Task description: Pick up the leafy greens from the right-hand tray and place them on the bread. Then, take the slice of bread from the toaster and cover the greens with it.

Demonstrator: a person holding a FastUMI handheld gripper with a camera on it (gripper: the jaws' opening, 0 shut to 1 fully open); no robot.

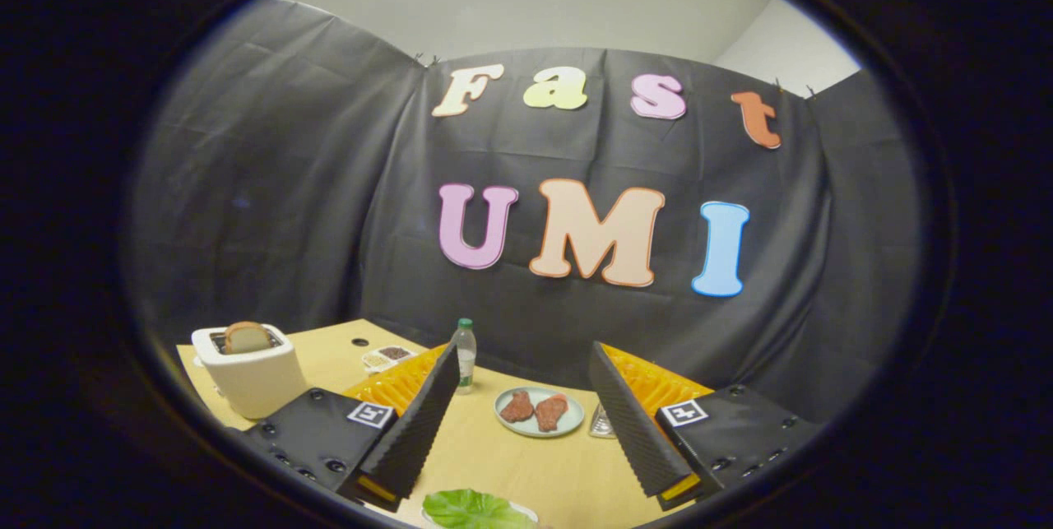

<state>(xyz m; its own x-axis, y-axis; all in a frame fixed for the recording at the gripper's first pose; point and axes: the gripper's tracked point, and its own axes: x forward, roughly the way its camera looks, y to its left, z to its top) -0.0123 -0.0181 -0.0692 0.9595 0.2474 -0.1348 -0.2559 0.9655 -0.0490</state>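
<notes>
While held level above surface [494,455], tongs [526,430] point toward booth wall, fingers wide apart, gripping nothing. Leafy greens [475,510] lie between fingers, close beneath. Plate [539,412] with two meat pieces sits just ahead between fingertips. Toaster [249,371] beyond left finger, bread slice [247,336] upright in slot. Bottle [465,354] stands behind left fingertip.

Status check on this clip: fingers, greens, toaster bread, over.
Gripper open, fingers holding nothing. Green leafy lettuce lies between them, close in. Brown bread slice upright in white toaster. Pale plate of meat pieces just ahead, off the path.
</notes>
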